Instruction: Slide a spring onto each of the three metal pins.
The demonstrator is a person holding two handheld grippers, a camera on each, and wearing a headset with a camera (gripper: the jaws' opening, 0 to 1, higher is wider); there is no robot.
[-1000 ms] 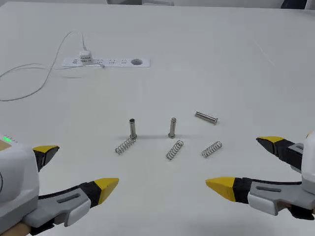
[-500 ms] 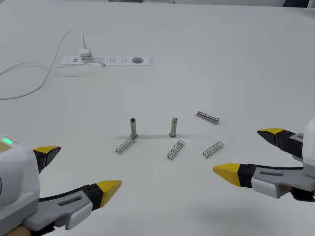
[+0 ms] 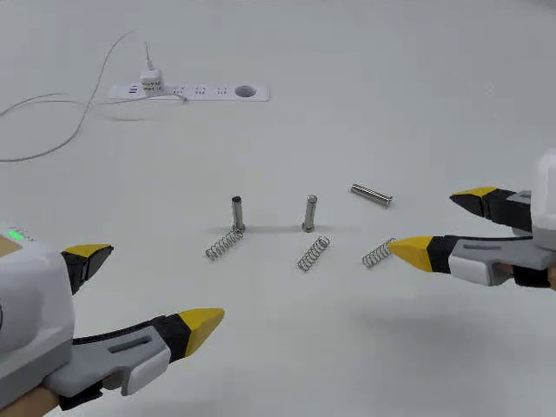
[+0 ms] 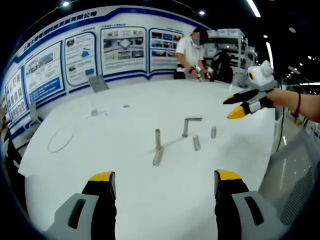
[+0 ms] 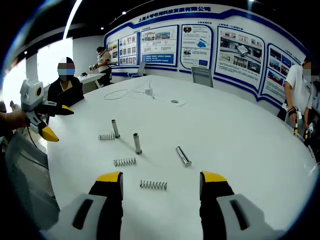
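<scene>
Hovering over the desk (image 3: 417,78) in the head view, left claw (image 3: 146,287) and right claw (image 3: 434,224) both spread wide, empty, the right one's lower tip near the right spring (image 3: 379,253). From the left gripper view, left pin (image 4: 157,139) and middle pin (image 4: 185,127) upright, third pin (image 4: 193,119) lying flat behind. From the right gripper view, that spring loose just ahead of the parted tips, middle spring (image 5: 125,161) and left spring (image 5: 106,136) loose beside the pins.

three springs (image 3: 224,244) (image 3: 313,253) (image 3: 378,253), three metal pins (image 3: 236,214) (image 3: 310,213) (image 3: 371,195), one power strip (image 3: 189,90)

pins (image 3: 236,214): polished metal | springs (image 3: 314,253): bright metal wire | table (image 3: 391,87): smooth matt white
</scene>
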